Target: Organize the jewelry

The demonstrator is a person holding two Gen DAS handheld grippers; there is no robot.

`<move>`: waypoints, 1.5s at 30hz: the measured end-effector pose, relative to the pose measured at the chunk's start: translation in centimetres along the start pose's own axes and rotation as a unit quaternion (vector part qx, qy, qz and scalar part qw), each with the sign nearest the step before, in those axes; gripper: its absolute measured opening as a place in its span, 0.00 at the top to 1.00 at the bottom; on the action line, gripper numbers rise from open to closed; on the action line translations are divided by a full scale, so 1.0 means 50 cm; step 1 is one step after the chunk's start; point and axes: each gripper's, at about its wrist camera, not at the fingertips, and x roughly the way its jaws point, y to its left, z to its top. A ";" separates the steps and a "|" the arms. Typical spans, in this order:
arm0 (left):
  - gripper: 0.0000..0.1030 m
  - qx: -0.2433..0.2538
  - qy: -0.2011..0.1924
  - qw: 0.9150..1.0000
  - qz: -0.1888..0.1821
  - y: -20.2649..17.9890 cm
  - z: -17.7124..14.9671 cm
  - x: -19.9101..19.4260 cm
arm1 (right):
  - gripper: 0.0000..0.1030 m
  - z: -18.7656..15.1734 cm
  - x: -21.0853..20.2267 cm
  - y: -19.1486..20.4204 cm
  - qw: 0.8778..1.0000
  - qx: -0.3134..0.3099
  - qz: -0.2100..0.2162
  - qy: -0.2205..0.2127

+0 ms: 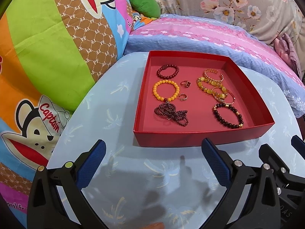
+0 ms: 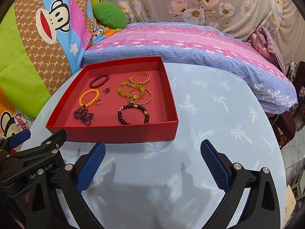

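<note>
Grippers up front: left gripper (image 1: pixel 153 147) spread wide, right gripper (image 2: pixel 152 149) just as wide, both empty above the blue table (image 2: pixel 219 114). Beyond, the red box (image 1: pixel 190 136) holds beaded bracelets (image 1: pixel 166 90), rings (image 1: pixel 185 83), gold bangles (image 1: pixel 213 75). Pillows (image 1: pixel 190 32) behind.

Red box (image 1: pixel 200 136), pale-blue palm-print table (image 1: pixel 118 99), orange bracelet (image 1: pixel 165 90), blue-padded tools.

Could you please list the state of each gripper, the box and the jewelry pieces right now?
left gripper: open, empty, above the table.
right gripper: open, empty.
red box: lidless, on the table.
orange bracelet: flat in the box.
dark bracelet: flat in the box.
gold bangles: overlapping with yellow beads.
ring: loose in the box.
</note>
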 end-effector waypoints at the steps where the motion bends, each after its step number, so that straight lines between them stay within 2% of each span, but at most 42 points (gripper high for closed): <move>1: 0.07 0.000 0.001 1.000 0.000 -0.001 -0.001 0.001 | 0.06 0.000 0.001 0.000 1.000 0.000 0.000 0.001; 24: 0.07 0.000 -0.006 1.000 0.017 0.000 -0.007 -0.003 | 0.06 -0.004 0.004 0.000 1.000 0.006 0.003 0.006; 45: 0.07 -0.001 -0.005 1.000 0.018 0.000 -0.007 -0.005 | 0.06 -0.004 0.004 0.000 1.000 0.006 0.003 0.006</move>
